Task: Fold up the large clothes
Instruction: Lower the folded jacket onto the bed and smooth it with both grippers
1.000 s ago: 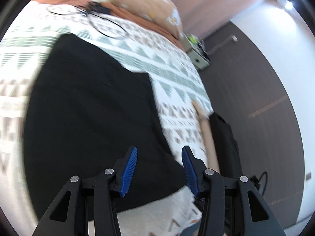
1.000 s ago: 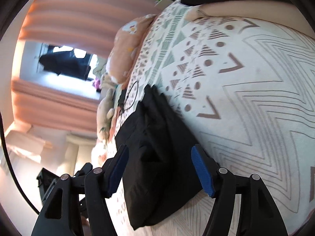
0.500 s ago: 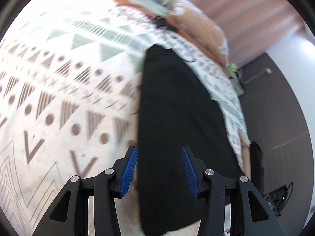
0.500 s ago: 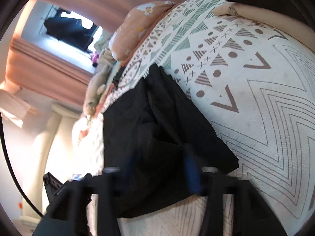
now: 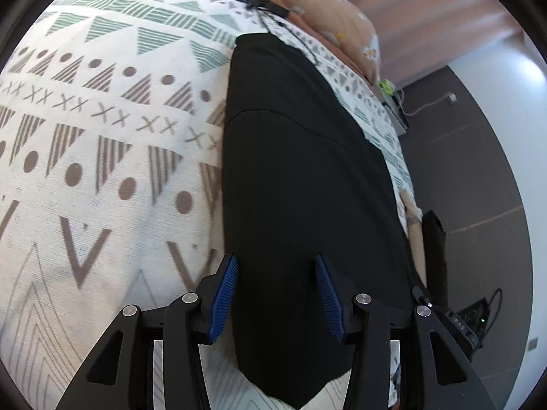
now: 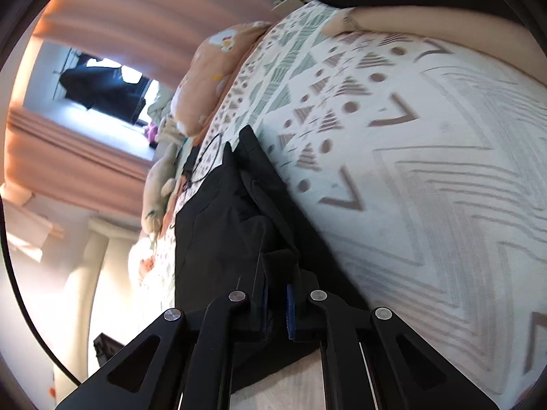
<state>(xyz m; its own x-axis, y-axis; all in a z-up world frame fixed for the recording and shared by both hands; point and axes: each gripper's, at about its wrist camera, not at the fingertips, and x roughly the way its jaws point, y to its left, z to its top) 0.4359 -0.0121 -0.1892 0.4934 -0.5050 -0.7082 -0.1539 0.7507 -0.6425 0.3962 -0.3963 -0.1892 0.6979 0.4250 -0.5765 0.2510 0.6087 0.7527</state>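
A large black garment (image 5: 301, 177) lies as a long strip on a patterned bedspread (image 5: 102, 157). My left gripper (image 5: 277, 294) is open, its blue pads straddling the garment's near end just above the cloth. In the right wrist view the same black garment (image 6: 232, 225) shows bunched folds along its edge. My right gripper (image 6: 276, 304) is shut on a fold of that cloth, and black fabric rises between its blue pads (image 6: 290, 311).
An orange pillow (image 5: 335, 10) and black cables (image 5: 259, 0) lie at the bed's far end, with soft toys (image 6: 157, 184) beside them. A person's forearm (image 6: 427, 24) rests on the bed's edge. Dark floor (image 5: 478, 171) and a bedside unit (image 5: 393, 102) flank the bed.
My right gripper has closed from wide open onto the garment's edge. The left gripper swung across the bedspread and now sits centred over the garment's end, still open.
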